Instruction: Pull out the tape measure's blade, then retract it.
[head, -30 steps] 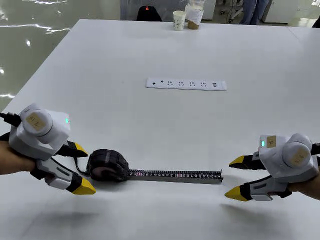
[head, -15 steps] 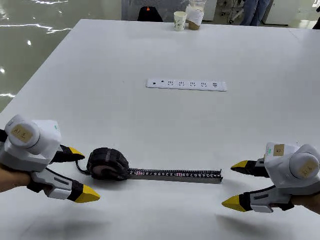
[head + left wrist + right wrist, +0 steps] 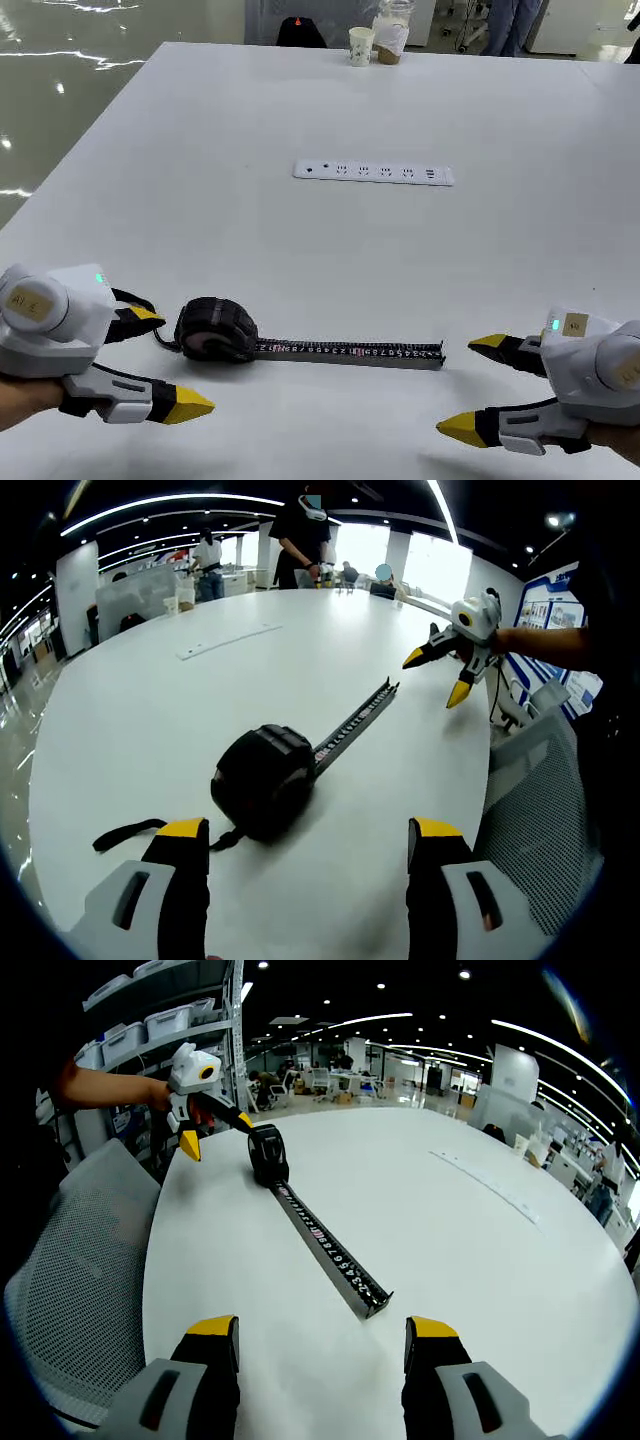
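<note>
The black, round-cased tape measure (image 3: 215, 329) lay on the white worktop (image 3: 300, 240) near its front edge. Its dark, numbered blade (image 3: 350, 351) lay flat, drawn out to the right. A thin black strap (image 3: 130, 832) trailed from the case towards the left gripper (image 3: 172, 360). That gripper hung just left of the case, its yellow-tipped jaws spread wide and clear of it, pointing along the blade. The right gripper (image 3: 470, 385) faced it from just beyond the blade's end, jaws likewise spread and holding nothing.

Further back lay a long white power strip (image 3: 373, 172). At the far edge stood a white paper cup (image 3: 360, 45) and a second pale cup (image 3: 387, 35), touching or nearly so; their contents could not be made out.

Against half a second before, both grippers sat a little nearer the person, and the case and blade lay as they had.
</note>
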A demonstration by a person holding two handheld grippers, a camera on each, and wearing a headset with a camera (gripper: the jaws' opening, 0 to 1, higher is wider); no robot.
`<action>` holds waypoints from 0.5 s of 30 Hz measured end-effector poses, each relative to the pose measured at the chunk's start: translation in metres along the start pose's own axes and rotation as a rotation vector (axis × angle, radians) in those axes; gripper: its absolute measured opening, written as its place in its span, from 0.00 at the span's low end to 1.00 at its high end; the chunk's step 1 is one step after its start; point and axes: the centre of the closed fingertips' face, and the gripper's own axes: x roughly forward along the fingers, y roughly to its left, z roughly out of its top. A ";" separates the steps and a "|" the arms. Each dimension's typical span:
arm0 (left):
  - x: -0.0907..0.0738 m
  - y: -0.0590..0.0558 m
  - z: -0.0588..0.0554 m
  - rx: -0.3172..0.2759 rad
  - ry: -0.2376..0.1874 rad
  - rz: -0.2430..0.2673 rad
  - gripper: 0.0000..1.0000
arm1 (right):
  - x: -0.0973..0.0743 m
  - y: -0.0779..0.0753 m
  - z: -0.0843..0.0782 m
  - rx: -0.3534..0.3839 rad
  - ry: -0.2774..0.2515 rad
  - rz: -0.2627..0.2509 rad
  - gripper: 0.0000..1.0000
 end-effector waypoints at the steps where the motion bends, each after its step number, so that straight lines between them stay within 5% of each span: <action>1: -0.001 -0.001 0.000 -0.007 -0.009 0.007 0.78 | 0.000 0.002 0.001 0.008 -0.005 -0.004 0.67; 15: -0.004 -0.020 -0.009 -0.087 -0.052 0.040 0.82 | -0.001 0.014 0.008 0.044 -0.055 -0.041 0.76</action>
